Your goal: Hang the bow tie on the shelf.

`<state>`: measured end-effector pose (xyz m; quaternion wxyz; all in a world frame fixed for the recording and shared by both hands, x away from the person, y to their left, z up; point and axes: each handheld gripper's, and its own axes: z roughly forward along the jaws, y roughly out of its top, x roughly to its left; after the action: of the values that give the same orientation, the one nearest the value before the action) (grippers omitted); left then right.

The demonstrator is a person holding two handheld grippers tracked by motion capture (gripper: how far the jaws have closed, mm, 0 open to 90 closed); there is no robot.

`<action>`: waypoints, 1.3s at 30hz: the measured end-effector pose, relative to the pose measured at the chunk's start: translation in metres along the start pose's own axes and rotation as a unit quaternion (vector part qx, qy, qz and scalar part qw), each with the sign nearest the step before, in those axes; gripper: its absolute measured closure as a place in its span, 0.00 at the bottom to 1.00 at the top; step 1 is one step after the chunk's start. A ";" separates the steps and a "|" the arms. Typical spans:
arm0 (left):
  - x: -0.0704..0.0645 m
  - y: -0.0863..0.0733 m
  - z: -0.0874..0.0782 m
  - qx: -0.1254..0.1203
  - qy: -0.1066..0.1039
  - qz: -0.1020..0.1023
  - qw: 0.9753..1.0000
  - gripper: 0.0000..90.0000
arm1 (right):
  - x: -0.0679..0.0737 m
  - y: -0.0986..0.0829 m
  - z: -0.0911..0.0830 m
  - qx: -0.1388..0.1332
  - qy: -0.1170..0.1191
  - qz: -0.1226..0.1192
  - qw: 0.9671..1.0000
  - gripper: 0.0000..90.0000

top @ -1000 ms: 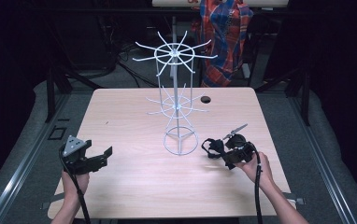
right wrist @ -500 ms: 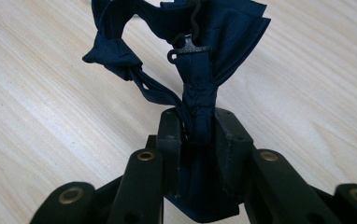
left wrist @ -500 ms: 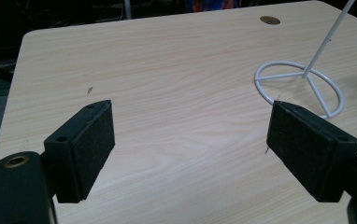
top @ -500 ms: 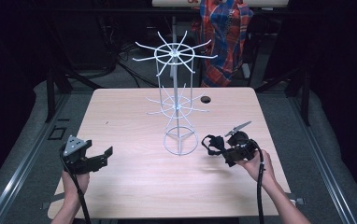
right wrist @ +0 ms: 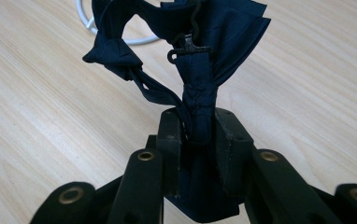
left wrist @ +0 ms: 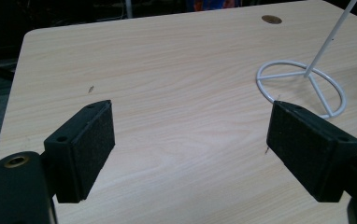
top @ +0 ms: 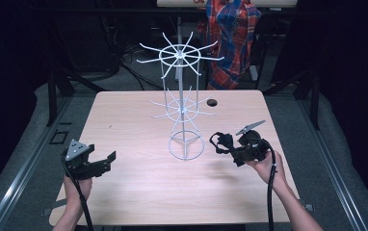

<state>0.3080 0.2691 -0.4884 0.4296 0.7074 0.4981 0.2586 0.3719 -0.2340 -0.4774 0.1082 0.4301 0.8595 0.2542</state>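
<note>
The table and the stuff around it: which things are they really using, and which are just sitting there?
Probably in use:
right gripper, shut on the dark blue bow tie
white wire rack, close beside it
left gripper, open, holding nothing

Just there:
plaid cloth behind the table
table hole

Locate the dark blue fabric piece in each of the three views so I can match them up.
High view: the dark blue fabric piece hangs from the right gripper, right of the white wire rack.
Left gripper view: not in it.
Right gripper view: centre and top, pinched between the fingers, with a small black clip on it.
Shared landmark: the rack's ring base, on the table in all three views.
</note>
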 end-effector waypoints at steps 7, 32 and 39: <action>-0.001 0.000 0.000 0.002 0.000 0.000 1.000 0.17 | -0.001 0.004 -0.009 -0.016 0.007 0.006 1.000 0.82; -0.002 0.001 0.001 0.001 -0.002 -0.002 1.000 0.17 | -0.002 0.018 -0.026 -0.051 0.006 0.007 0.999 0.82; -0.002 0.001 0.001 0.001 -0.003 0.000 1.000 0.17 | -0.002 0.018 -0.034 -0.068 0.007 0.014 0.998 0.82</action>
<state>0.3088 0.2666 -0.4883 0.4304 0.7087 0.4970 0.2559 0.3718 -0.2385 -0.4392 0.1272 0.4319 0.8350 0.3164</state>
